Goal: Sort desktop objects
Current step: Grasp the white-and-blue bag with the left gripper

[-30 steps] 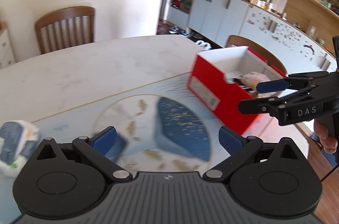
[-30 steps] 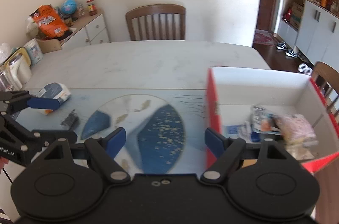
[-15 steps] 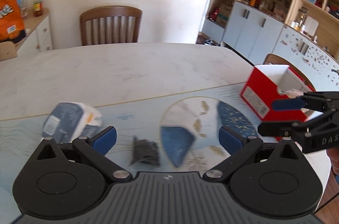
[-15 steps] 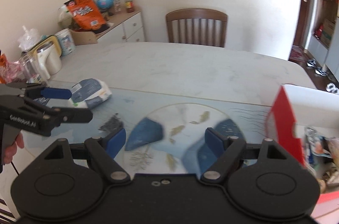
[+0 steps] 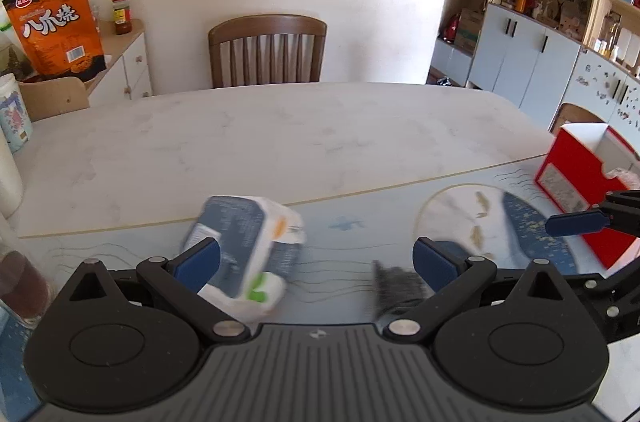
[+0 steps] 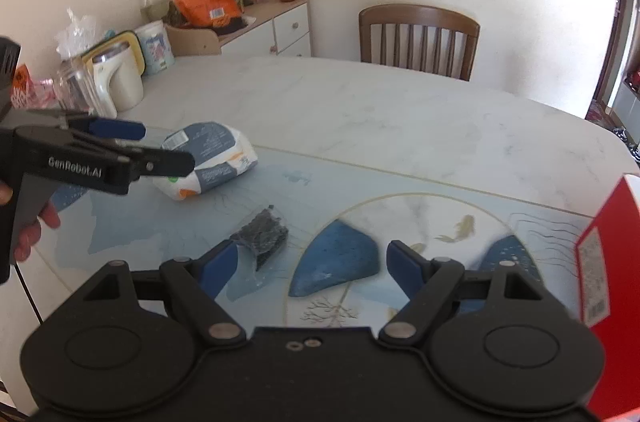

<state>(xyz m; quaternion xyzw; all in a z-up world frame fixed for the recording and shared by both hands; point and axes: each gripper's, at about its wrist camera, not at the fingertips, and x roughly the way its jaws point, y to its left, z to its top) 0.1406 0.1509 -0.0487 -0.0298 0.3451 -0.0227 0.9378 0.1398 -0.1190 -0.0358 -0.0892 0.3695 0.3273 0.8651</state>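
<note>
A white and blue tissue pack (image 5: 248,246) lies on the printed table mat, just ahead of my left gripper (image 5: 316,262), whose jaws stand open and empty. The same pack (image 6: 208,158) shows at the left in the right wrist view, partly behind the left gripper (image 6: 160,146). A small dark packet in clear wrap (image 6: 262,236) lies near the left finger of my right gripper (image 6: 312,268), which is open with nothing in it. That packet (image 5: 396,288) sits by my left gripper's right finger. The red box (image 5: 580,190) stands at the right edge.
A wooden chair (image 5: 268,48) stands at the table's far side. A kettle (image 6: 118,80), jars and bags crowd the far left end by a sideboard with an orange snack bag (image 5: 56,22). A hand (image 6: 32,230) holds the left gripper's handle. Cabinets (image 5: 532,54) line the right wall.
Both grippers have swung left, away from the red box. The tissue pack and dark packet have come in front of the jaws. Both grippers stayed open.
</note>
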